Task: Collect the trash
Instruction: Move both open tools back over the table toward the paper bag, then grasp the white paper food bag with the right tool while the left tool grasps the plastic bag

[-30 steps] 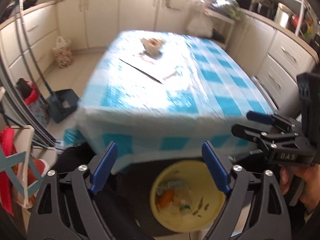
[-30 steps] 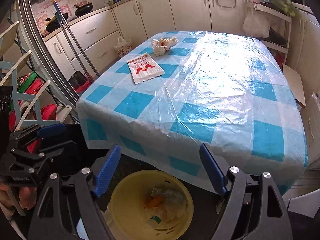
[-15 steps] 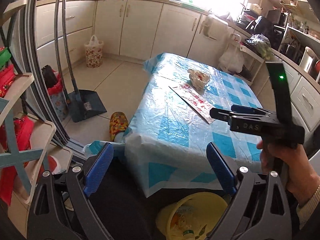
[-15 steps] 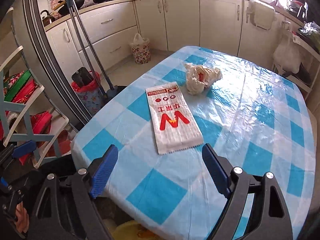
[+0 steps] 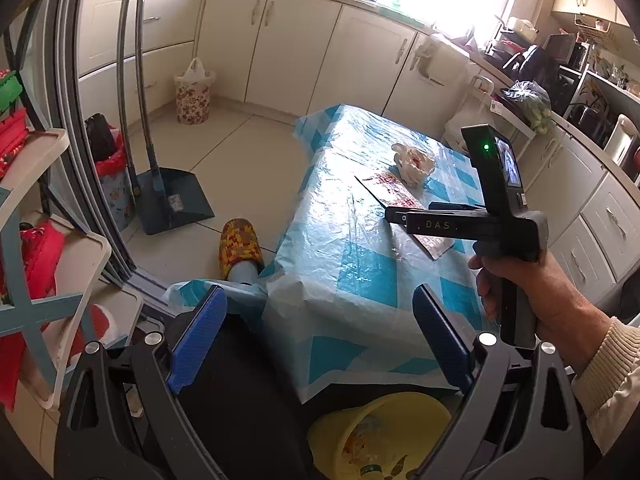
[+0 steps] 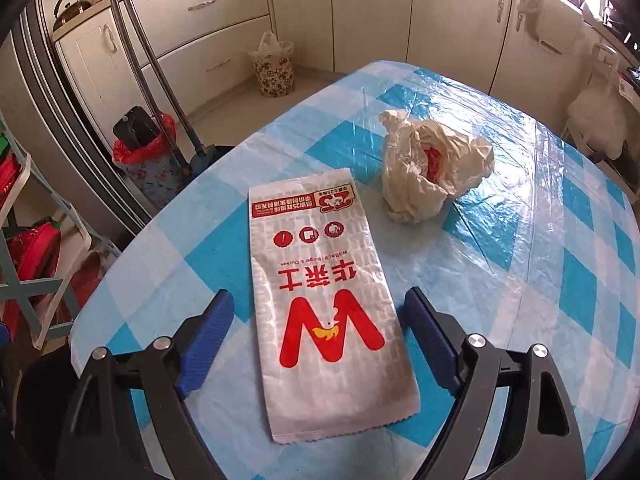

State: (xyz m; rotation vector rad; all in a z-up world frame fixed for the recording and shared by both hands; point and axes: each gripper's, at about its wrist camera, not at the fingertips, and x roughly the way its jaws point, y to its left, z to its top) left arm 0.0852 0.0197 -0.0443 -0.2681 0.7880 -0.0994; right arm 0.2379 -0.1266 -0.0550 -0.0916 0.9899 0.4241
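Two pieces of trash lie on the counter [image 6: 520, 264], which is spread with a blue-and-white checked cloth under clear plastic and stands among cream cabinets [image 5: 288, 44]. To its left on the floor are a dustpan [image 5: 176, 200] with a long handle, a red-lined bin [image 5: 112, 184] beside it, a floral bag [image 5: 193, 98] against the cabinets and a yellow-patterned slipper [image 5: 240, 246] near the counter's corner. A yellow bucket [image 5: 360, 436], already holding scraps, sits low under the counter's near edge. The flat wrapper [image 6: 324, 300] is white with a big red W and red characters, lying flat near the counter's left edge, its long side running away from the camera. Just beyond its far right corner sits the crumpled paper [image 6: 428, 164], cream with red showing inside. The right tongs [image 6: 320, 344] hover over the wrapper's near half, blue pads spread wide on either side of it, not touching it; nothing stands between them and it. The left tongs [image 5: 320, 340] are wide and empty, off the counter's near corner, above the bucket.
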